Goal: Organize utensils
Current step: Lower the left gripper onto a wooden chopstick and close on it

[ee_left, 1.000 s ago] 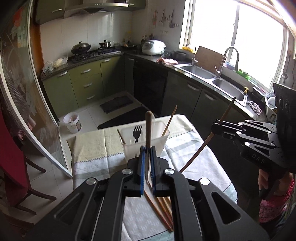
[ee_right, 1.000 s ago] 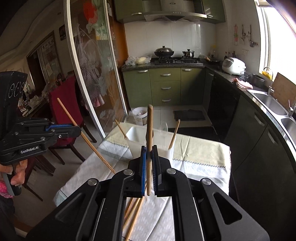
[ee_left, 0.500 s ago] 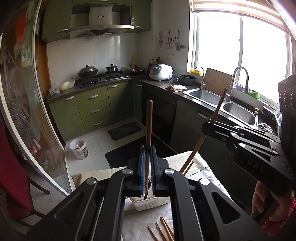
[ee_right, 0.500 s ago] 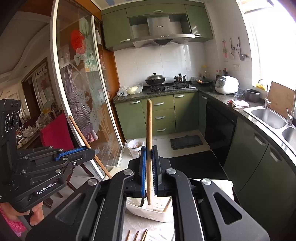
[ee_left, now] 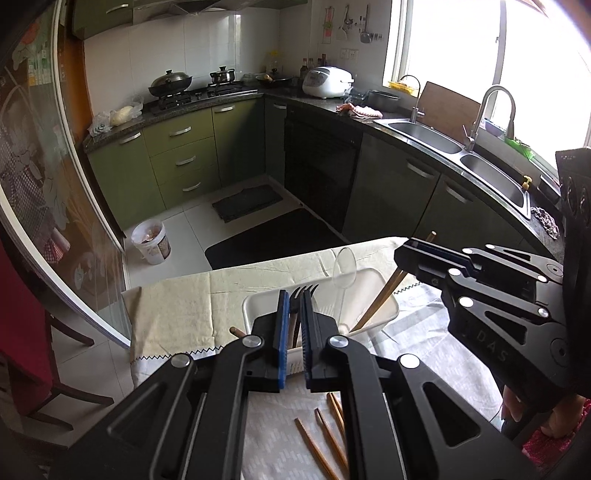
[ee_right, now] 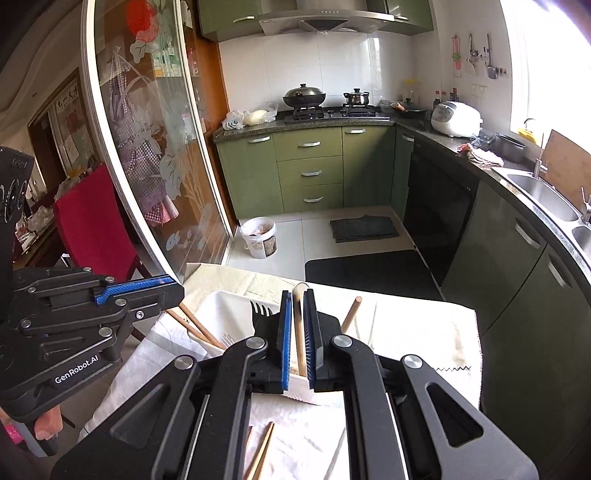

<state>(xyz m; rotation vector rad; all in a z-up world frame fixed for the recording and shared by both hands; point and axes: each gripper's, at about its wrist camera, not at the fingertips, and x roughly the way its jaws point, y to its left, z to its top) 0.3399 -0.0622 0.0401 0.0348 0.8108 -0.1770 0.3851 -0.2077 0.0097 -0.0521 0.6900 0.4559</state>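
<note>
Left wrist view: the left gripper (ee_left: 293, 332) is clenched on a chopstick (ee_left: 293, 328) over the white basket (ee_left: 382, 291), with loose chopsticks (ee_left: 325, 435) at six o'clock; lower it straight in.

Right wrist view: the right gripper (ee_right: 298, 332) grasps another chopstick (ee_right: 298, 332) above the basket; ease it down beside the black fork (ee_right: 262, 315) at ten o'clock before releasing.

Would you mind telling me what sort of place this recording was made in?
A home kitchen, most likely: a gas stove with pots under a range hood, green cabinets, and a double sink by the window.
</note>
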